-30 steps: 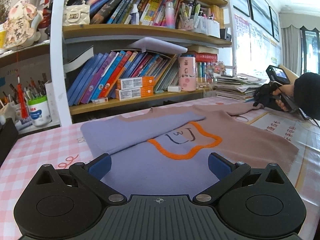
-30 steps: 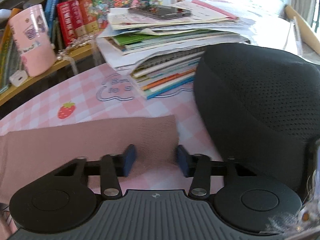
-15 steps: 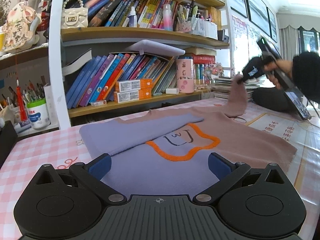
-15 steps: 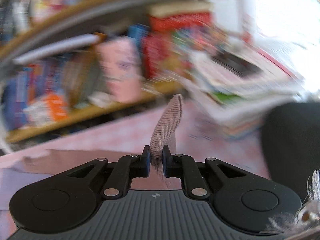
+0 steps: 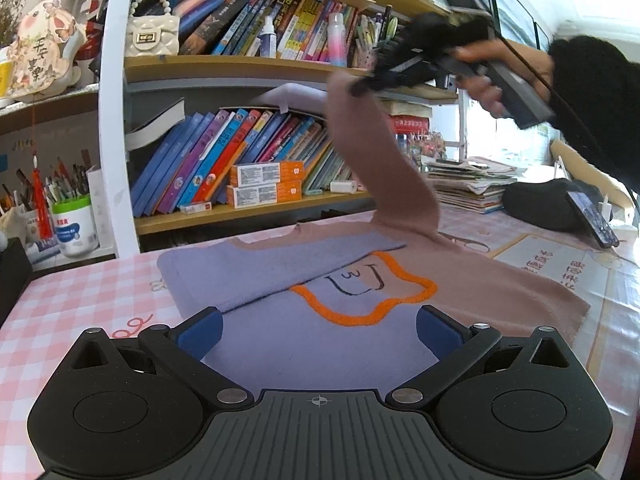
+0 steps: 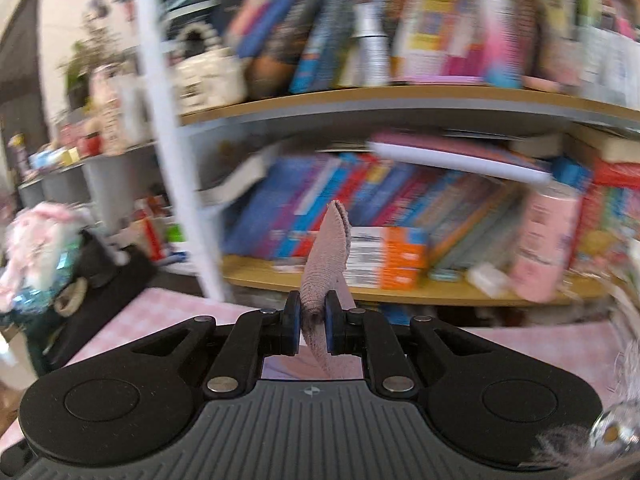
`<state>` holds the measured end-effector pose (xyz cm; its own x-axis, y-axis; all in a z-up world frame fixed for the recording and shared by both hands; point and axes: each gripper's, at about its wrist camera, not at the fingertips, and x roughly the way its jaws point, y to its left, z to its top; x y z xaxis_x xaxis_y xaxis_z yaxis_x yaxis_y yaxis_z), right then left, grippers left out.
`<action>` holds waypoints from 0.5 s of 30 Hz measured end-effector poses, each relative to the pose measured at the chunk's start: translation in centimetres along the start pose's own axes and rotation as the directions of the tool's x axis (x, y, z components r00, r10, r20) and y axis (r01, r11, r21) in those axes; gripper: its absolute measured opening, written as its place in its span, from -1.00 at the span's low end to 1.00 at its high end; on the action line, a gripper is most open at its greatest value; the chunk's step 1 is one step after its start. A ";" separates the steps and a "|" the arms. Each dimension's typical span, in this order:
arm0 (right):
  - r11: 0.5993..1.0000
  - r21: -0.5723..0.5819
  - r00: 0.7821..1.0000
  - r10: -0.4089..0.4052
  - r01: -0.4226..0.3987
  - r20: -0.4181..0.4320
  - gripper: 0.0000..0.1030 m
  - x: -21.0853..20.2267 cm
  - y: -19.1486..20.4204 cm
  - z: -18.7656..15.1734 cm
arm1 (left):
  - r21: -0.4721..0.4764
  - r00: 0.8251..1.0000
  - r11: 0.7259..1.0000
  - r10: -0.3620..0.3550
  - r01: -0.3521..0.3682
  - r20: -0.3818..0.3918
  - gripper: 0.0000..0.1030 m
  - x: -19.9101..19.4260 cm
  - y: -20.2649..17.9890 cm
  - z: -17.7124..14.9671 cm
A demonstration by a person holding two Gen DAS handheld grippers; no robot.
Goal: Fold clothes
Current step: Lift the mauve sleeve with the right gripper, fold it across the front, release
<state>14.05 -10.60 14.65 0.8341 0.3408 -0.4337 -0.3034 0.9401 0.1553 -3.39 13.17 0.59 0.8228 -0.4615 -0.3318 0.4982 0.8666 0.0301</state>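
A sweater [image 5: 472, 280], half lilac and half dusty pink with an orange star outline, lies flat on the pink checked table [image 5: 72, 312]. Its lilac sleeve [image 5: 264, 268] is folded across the chest. My left gripper [image 5: 318, 330] is open and empty, low over the sweater's near lilac hem. My right gripper [image 5: 356, 88] is shut on the cuff of the pink sleeve [image 5: 384, 168] and holds it high above the sweater's far side. In the right wrist view the ribbed cuff [image 6: 326, 264] stands pinched between the blue pads [image 6: 291, 322] of the right gripper [image 6: 312, 324].
A bookshelf [image 5: 256, 216] full of books runs along the table's far edge. A stack of papers [image 5: 468, 188], a black cushion [image 5: 536, 204] and a phone [image 5: 592, 220] sit at the right. A white tub [image 5: 74, 224] with pens stands at the left.
My right gripper closed on the pink sleeve cuff at the table's right, lifted it high and swung it left over the sweater. The left gripper stayed put.
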 end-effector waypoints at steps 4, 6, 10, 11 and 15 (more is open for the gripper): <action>0.998 -0.025 0.998 0.054 -0.055 -0.038 -0.79 2.6 2.9 0.2 | 0.005 1.000 1.000 -0.004 0.004 0.006 1.00 -0.1 -0.1 0.0; 0.997 -0.035 0.996 0.068 -0.070 -0.066 -0.79 4.0 3.9 -0.3 | 0.008 1.000 1.000 -0.006 0.006 0.010 1.00 -0.2 -0.1 0.0; 0.995 -0.044 0.989 0.083 -0.089 -0.121 -0.79 6.3 5.0 -1.6 | 0.012 1.000 1.000 -0.008 0.008 0.013 1.00 -0.2 -0.2 0.0; 0.995 -0.042 0.987 0.086 -0.093 -0.134 -0.79 6.8 5.0 -2.0 | 0.013 1.000 1.000 -0.008 0.008 0.014 1.00 -0.2 -0.2 0.0; 0.995 -0.027 0.981 0.093 -0.099 -0.172 -0.79 8.5 5.2 -3.2 | 0.012 1.000 1.000 -0.010 0.010 0.015 1.00 -0.2 -0.2 0.0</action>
<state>18.05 -2.83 8.90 0.7107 0.4216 -0.5632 -0.3970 0.9012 0.1737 -3.67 13.14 0.61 0.8216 -0.4732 -0.3179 0.5097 0.8595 0.0381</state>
